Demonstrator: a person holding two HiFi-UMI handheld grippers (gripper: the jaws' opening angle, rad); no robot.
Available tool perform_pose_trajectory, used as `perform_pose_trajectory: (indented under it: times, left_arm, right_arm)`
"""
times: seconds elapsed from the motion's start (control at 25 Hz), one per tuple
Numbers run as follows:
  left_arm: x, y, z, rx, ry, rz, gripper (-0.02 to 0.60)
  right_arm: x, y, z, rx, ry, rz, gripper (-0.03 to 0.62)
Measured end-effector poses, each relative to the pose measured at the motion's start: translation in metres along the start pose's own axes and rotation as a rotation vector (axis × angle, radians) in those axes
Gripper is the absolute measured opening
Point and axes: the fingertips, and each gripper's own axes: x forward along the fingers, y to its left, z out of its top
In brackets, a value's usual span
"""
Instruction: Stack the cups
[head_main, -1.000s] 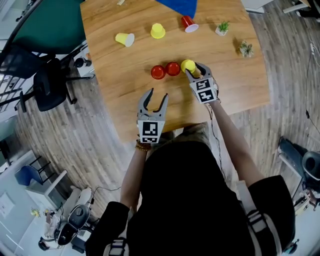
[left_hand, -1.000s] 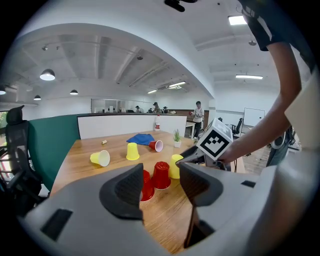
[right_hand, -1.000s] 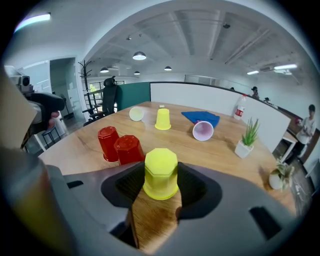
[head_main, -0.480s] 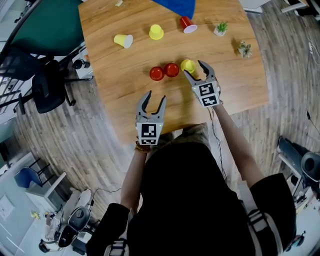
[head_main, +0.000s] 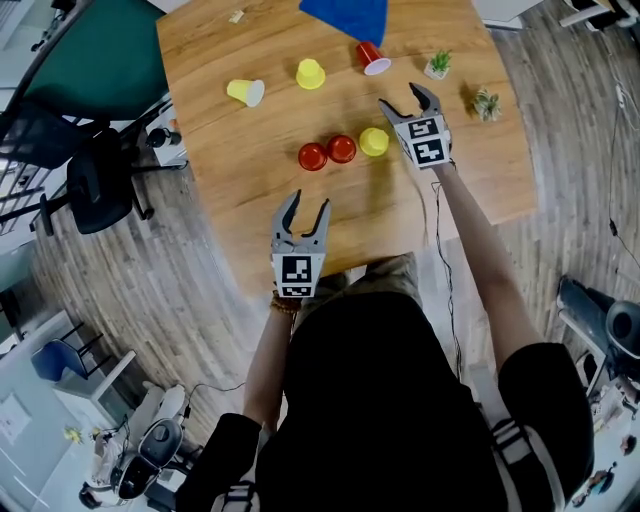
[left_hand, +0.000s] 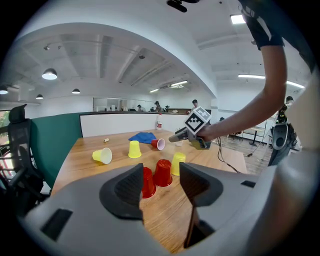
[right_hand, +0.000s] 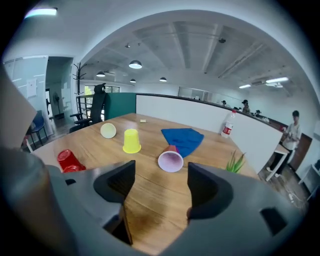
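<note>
The right gripper (head_main: 403, 100), whose jaws had just been opening, stood spread on nothing, pointed across the wooden table (head_main: 220, 180) toward a red plastic cup lying on its side (head_main: 372, 57) by the blue cloth (head_main: 350, 15); the left gripper (head_main: 306, 207) hung spread and empty by the table's near edge. The stacking looked wholly undone, as no cup sat in another. Six cups were out: three red, that one plus two mouth-down red plastic cups (head_main: 312, 156) (head_main: 341, 149) in a row with a mouth-down yellow plastic cup (head_main: 373, 142), and two more yellow, a far mouth-down yellow cup (head_main: 310, 73) and a tipped yellow cup (head_main: 246, 92).

Wood-plank floor (head_main: 180, 265), black office chair (head_main: 95, 180), green partition (left_hand: 55, 139)
</note>
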Motion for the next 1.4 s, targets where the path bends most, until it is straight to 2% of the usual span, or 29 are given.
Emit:
perform_pose_trajectory:
  times: [0.32, 0.6, 0.84, 0.92, 0.96, 1.12, 1.24, 1.32, 1.4]
  left_arm:
    - [-0.001, 0.002, -0.002, 0.0, 0.017, 0.024, 0.244]
    - [0.0, 0.006, -0.003, -0.016, 0.022, 0.058, 0.244]
    - [-0.002, 0.011, -0.001, -0.025, 0.025, 0.074, 0.244]
    - [-0.002, 0.012, 0.0, -0.026, 0.024, 0.077, 0.244]
    - [-0.002, 0.012, 0.0, -0.026, 0.023, 0.077, 0.244]
    - [0.0, 0.012, 0.002, -0.032, 0.011, 0.077, 0.244]
    - [0.001, 0.013, 0.008, -0.049, -0.007, 0.074, 0.244]
    - [0.002, 0.018, 0.016, -0.093, -0.028, 0.069, 0.244]
    - [0.004, 0.019, 0.027, -0.17, -0.053, 0.039, 0.244]
  right_arm:
    - [0.06, -0.017, 0.02, -0.016, 0.016, 0.0, 0.377]
    - [0.107, -0.026, 0.006, 0.024, 0.1, -0.001, 0.397]
    - [0.127, -0.026, -0.014, 0.069, 0.187, -0.01, 0.397]
    - [0.127, -0.027, -0.015, 0.053, 0.197, -0.02, 0.363]
    - [0.127, -0.027, -0.015, 0.044, 0.194, -0.02, 0.333]
    - [0.121, -0.026, -0.015, 0.053, 0.17, -0.006, 0.328]
    - [0.098, -0.023, 0.0, 0.04, 0.113, -0.006, 0.326]
    - [0.073, -0.015, 0.015, 0.014, 0.06, 0.003, 0.325]
    - [0.041, -0.001, 0.029, -0.019, 0.004, 0.018, 0.324]
